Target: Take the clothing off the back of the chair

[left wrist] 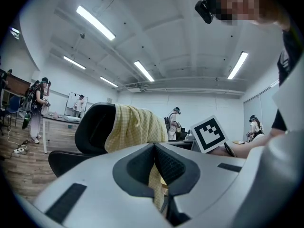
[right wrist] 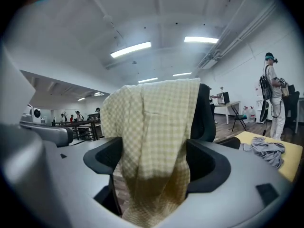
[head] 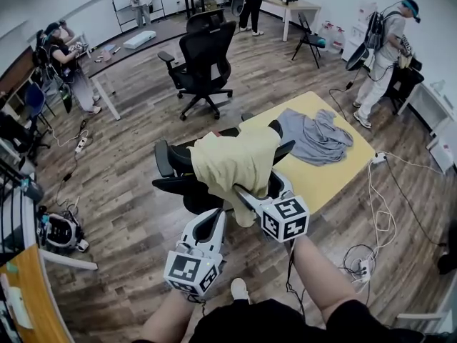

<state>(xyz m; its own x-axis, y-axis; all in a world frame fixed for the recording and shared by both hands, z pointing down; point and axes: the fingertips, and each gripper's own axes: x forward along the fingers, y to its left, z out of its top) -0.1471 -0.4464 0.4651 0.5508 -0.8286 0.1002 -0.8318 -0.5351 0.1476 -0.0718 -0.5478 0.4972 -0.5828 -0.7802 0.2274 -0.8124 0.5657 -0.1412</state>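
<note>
Head view catches a grey garment point(head: 314, 136) by the yellow table's point(head: 343, 184) chair-side edge, which the left gripper view misses. The yellow checked shirt point(right wrist: 152, 127) hangs over the chair point(head: 170, 164) back. The right gripper point(right wrist: 154, 167) is spread wide around it, not pressing. The left gripper point(left wrist: 155, 148) is pinching a strip.

Bright even ltg, ceiling strip lights point(left wrist: 95, 22), soft shadows; strong fisheye warp, dark corners

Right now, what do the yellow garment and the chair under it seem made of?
Yellow garment: likely thin woven cotton, matte; fine check pattern, soft drapes. Chair: seemingly black plastic frame with padded back, dull finish; covering unclear.
</note>
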